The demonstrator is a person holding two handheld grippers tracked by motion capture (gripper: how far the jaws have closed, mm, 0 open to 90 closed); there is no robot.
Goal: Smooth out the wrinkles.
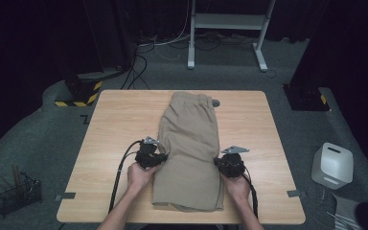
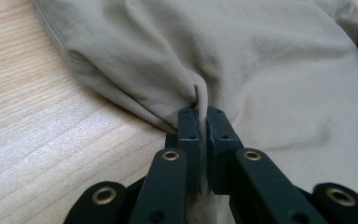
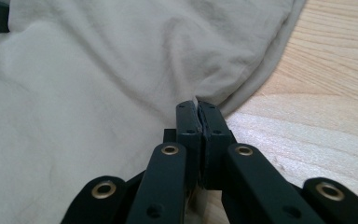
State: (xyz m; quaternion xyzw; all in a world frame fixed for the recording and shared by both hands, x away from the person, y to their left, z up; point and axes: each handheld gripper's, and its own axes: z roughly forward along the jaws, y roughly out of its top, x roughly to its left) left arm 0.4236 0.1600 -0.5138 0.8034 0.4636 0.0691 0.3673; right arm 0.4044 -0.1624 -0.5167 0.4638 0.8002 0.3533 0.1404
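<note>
The khaki shorts (image 1: 190, 148) are lying flat, folded lengthwise, in the centre of the table (image 1: 110, 124). Left gripper (image 1: 159, 155) and right gripper (image 1: 219, 162) are each pinching a side edge at mid-frame — grasp seems done, the next fold is prob. still left.

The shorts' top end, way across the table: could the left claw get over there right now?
Probably not yet. The left claw is shut on a fold at the side edge of the shorts, so it would have to let go first. Otherwise, bare table lies between, nothing blocking.
</note>
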